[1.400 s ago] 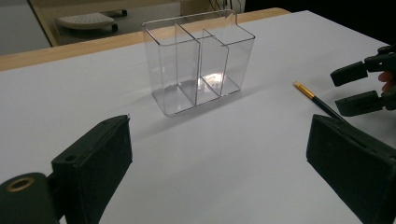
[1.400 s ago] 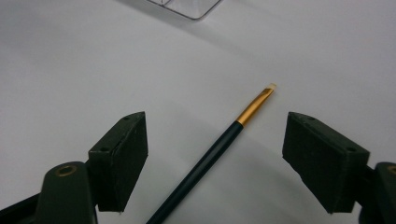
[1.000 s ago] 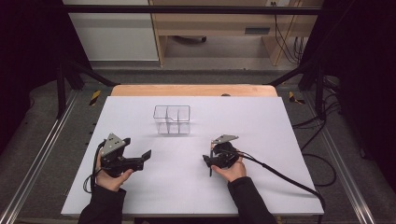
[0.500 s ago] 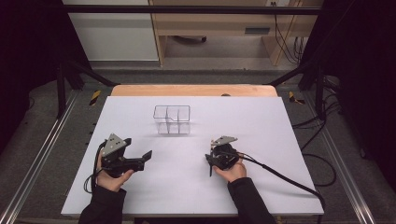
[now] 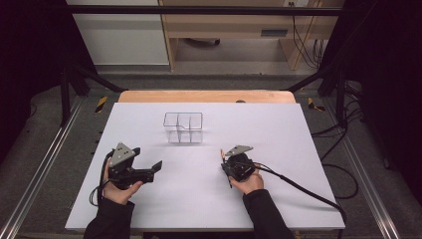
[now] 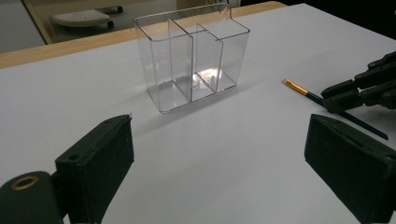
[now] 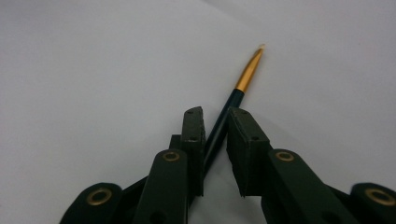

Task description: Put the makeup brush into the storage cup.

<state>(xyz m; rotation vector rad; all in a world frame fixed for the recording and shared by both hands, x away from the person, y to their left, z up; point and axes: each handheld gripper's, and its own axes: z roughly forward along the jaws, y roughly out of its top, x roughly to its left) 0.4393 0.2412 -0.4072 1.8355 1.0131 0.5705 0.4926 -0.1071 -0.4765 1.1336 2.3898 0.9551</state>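
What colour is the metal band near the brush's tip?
Gold, on the dark blue-black brush; clearest in the right gripper view.

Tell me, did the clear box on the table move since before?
No. The clear three-compartment organizer stands at the same spot near the table's wooden far edge in the high view. Neither gripper touches it.

Bright table, dark blurry surroundings
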